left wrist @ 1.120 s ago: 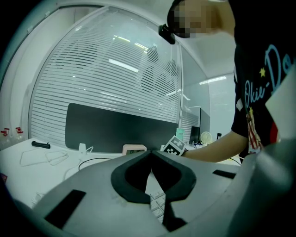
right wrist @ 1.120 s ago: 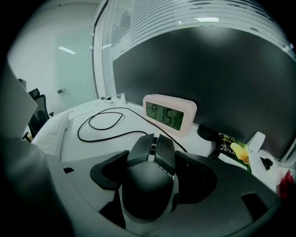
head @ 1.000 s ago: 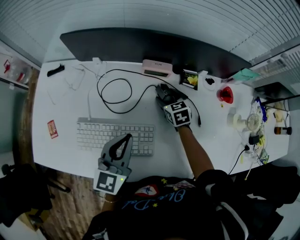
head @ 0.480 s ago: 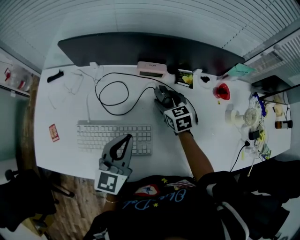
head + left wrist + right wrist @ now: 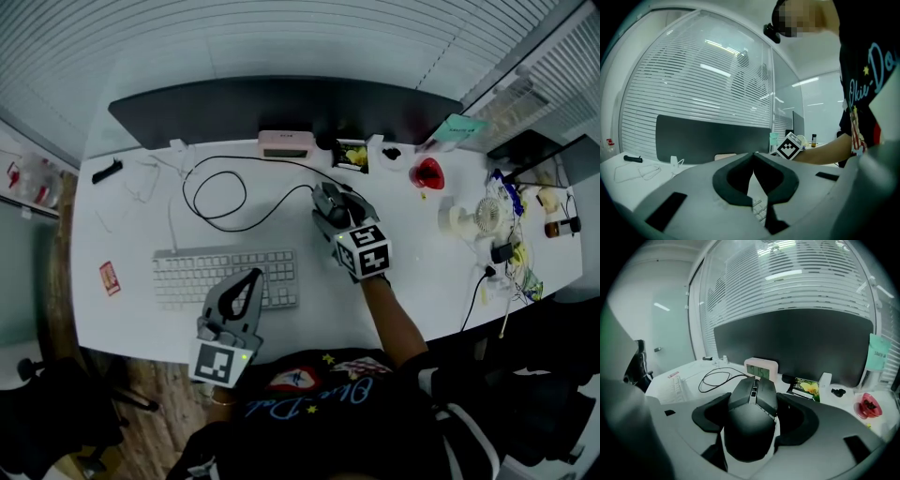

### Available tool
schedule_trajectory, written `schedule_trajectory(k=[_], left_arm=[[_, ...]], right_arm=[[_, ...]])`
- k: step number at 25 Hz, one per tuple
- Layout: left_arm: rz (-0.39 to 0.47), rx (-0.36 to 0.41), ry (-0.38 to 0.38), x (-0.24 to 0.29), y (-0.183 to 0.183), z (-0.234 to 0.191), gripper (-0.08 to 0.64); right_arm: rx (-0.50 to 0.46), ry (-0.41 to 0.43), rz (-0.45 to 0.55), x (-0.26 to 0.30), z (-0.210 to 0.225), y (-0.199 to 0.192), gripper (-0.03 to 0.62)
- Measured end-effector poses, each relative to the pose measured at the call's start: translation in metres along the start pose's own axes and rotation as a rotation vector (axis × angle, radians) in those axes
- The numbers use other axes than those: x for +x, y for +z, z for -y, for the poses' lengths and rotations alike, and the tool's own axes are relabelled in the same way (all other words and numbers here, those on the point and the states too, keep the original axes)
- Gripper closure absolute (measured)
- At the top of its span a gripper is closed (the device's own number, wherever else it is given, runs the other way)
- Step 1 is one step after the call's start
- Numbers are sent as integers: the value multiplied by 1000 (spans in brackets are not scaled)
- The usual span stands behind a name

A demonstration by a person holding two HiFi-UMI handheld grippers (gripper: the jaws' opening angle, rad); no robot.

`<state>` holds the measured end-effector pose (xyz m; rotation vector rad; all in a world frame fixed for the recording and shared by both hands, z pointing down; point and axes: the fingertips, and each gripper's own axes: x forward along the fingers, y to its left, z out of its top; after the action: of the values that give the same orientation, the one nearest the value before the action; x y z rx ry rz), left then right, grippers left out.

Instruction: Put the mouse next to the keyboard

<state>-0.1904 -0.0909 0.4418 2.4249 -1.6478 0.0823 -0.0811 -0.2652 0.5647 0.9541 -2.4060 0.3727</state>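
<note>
While the left claw [image 5: 253,277] hangs over the desk's [image 5: 314,314] near edge at 6 o'clock, its tips reach just onto the near right corner of the white keyboard [image 5: 225,277]. In the left gripper view that claw [image 5: 753,157] is pressed together at the tips with nothing in it. The desk's near edge runs right under this gripper, so it is half off the surface.

At 3 o'clock from the keyboard's right end lies a bare strip of desk. The person's forearm [image 5: 389,314] bounds it on the right as it crosses the near edge. Farther out, at about 1 o'clock from the keyboard's far right corner, the right claw [image 5: 330,202] pinches the black mouse [image 5: 328,197] by its sides. In the right gripper view the mouse [image 5: 752,423] fills the gap between the jaws of the claw [image 5: 754,401], nose pointing away. Mouse and keyboard are near but apart. I cannot tell whether the mouse rests on the desk.

Its black cable [image 5: 216,192] loops at 10 o'clock from the mouse, over open desk beyond the keyboard. At 12 o'clock a pink clock [image 5: 287,143] stands before the dark monitor [image 5: 281,108] along the far edge. A red dish [image 5: 427,173] and a small fan [image 5: 487,214] crowd the right end at 2 to 3 o'clock.

Against a second ago, the mouse and right claw sit nearer the person and farther from the clock. The cable's run to the mouse is stretched longer. The left claw keeps its place.
</note>
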Motion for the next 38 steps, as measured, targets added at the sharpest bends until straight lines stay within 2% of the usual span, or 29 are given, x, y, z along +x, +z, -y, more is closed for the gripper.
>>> schedule_trajectory(k=[10,23,38], left_arm=[[2,19,-90,0,6,28,560],[7,35,-168,-10,7,60,560],[-8,61,-195,-15,2,83,560]], right_arm=[[45,-52,38,-45,1,-6,298],[88,-98,34,-93,-16,-36,298],[158,-148,-78,-108,-23,-110,298]])
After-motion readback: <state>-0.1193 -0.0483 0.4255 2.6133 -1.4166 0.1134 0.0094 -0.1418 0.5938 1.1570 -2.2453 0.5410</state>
